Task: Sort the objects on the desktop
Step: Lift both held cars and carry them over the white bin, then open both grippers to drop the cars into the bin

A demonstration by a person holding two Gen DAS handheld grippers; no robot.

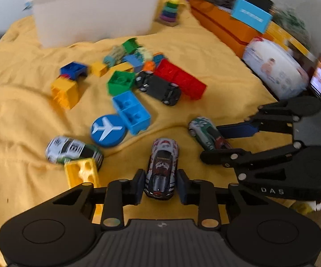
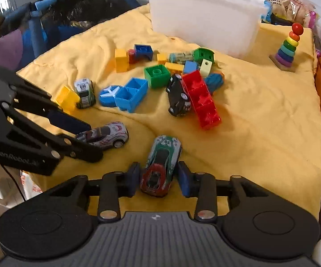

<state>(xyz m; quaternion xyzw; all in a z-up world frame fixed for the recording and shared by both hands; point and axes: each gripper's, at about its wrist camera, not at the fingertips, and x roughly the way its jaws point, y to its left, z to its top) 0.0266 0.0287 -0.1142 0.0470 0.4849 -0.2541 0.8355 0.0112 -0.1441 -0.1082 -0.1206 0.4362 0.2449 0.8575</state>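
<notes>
Low in each frame, your left hand-held gripper (image 1: 160, 185) straddles the white car (image 1: 161, 166) and your right hand-held gripper (image 2: 159, 178) the green car (image 2: 160, 166), jaws parted and gripping nothing; closing off-centre could squirt either car across the yellow cloth (image 2: 260, 115).

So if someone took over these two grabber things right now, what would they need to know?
Left gripper: open, straddling the white-and-red toy car on the yellow cloth.
Right gripper: open, straddling the green-and-red car.
Black car, number-18 car and the blocks lie loose mid-cloth.
White bin stands at the back, contents hidden.
Done: cannot tell. Left: nearly everything in view.
</notes>
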